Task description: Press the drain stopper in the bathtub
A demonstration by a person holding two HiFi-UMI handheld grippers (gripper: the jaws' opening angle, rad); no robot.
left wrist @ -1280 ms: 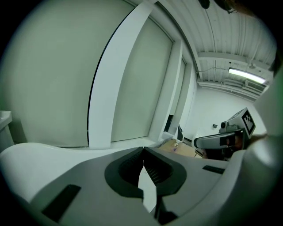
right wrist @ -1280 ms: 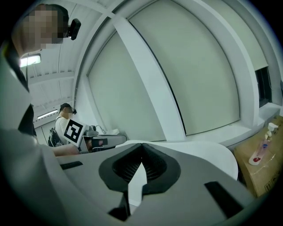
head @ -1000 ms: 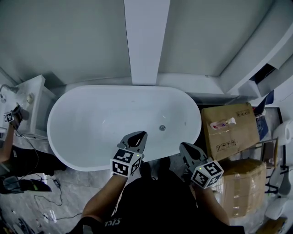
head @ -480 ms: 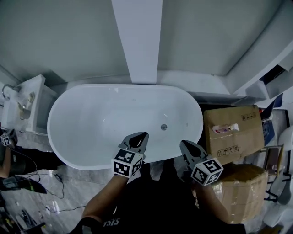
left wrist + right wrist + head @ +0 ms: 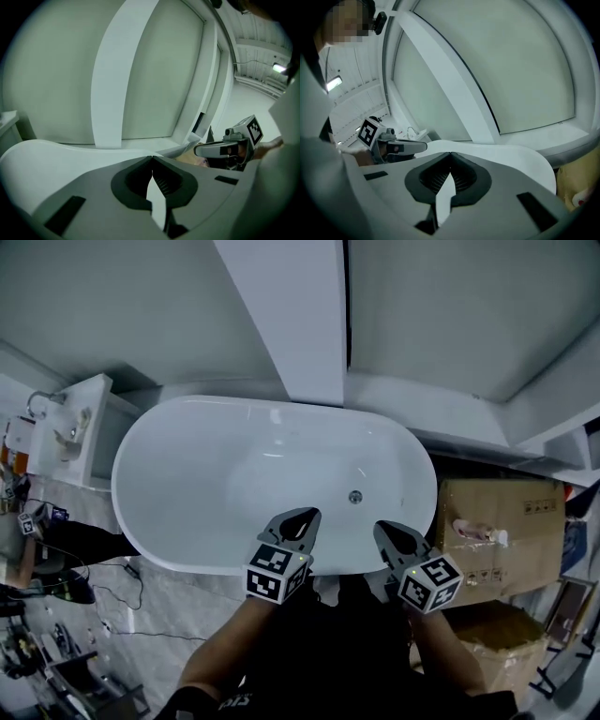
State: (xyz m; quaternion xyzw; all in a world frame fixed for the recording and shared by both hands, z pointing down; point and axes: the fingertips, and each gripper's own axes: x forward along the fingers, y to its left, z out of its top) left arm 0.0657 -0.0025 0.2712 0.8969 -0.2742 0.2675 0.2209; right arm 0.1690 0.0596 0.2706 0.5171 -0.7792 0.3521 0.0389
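Only the head view shows drain stopper (image 5: 354, 496) in bathtub (image 5: 187, 474); left gripper (image 5: 304, 515) and right gripper (image 5: 383, 527) hover at near rim, jaws closed and empty; cardboard box (image 5: 506, 521) alongside.

Your bathtub (image 5: 187, 484) lies crosswise before you, the drain stopper (image 5: 354, 496) in its floor toward the right end. At its near rim: left gripper (image 5: 304, 515), right gripper (image 5: 382, 528). Behind it the pillar (image 5: 291, 324); left of it the sink cabinet (image 5: 70, 432); right of it the cardboard box (image 5: 502, 531).
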